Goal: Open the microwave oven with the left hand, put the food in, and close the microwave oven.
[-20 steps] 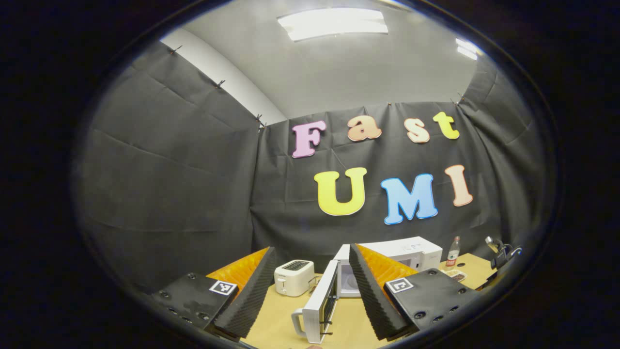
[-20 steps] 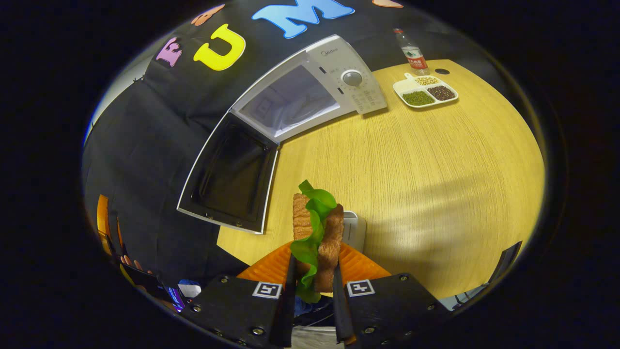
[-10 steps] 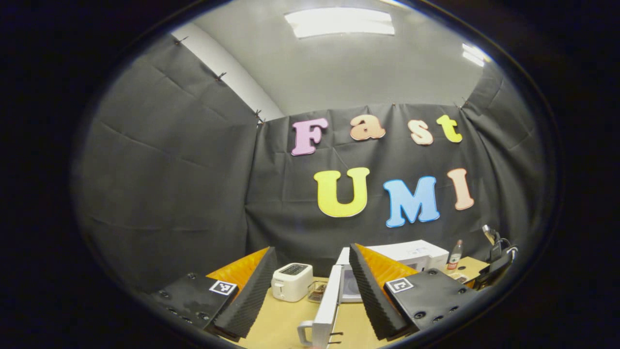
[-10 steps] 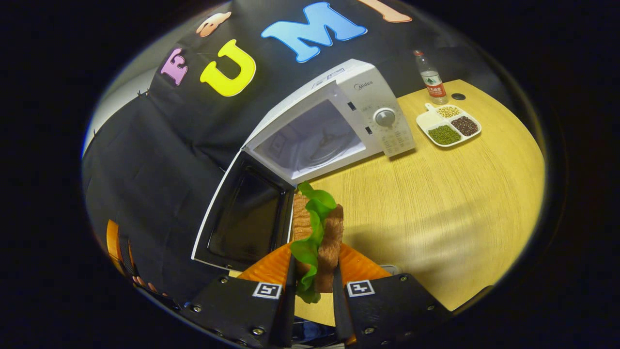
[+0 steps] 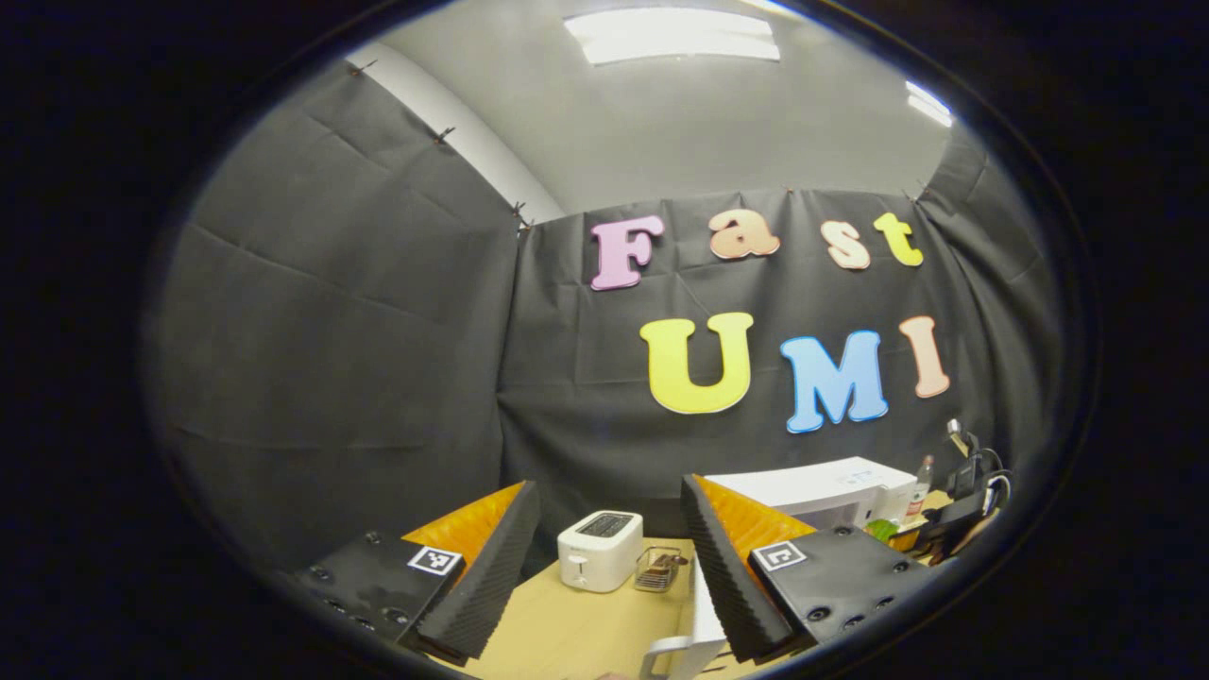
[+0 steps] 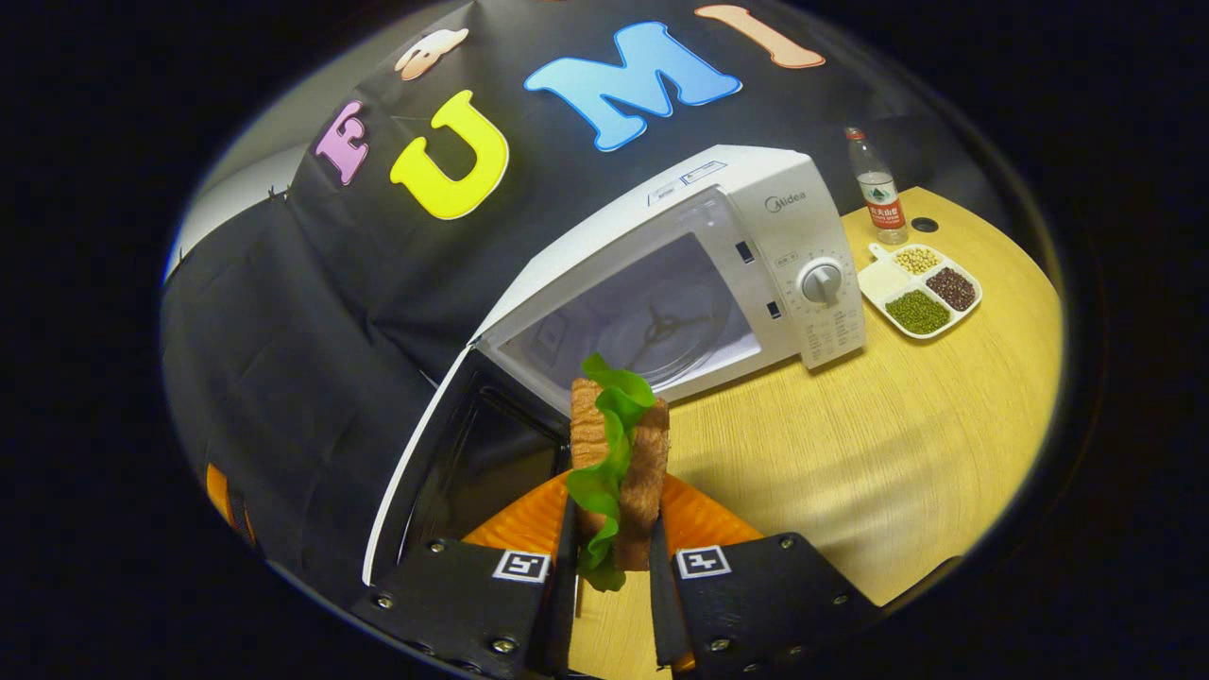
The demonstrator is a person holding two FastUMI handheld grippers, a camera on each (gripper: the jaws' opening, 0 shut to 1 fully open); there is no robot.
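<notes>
Right gripper (image 6: 609,552) (clamping sandwich (image 6: 619,463)) before microwave (image 6: 680,283)

**Two cameras, one low and level, one high and tilted down**

The left gripper view is sitting low near the table (image 5: 576,633), facing level toward the back wall, well back from the microwave (image 5: 812,486). The right gripper view is looking steeply down, close to the microwave (image 6: 699,274). Both are sharing microwave, table and bottle (image 6: 876,194).
</notes>
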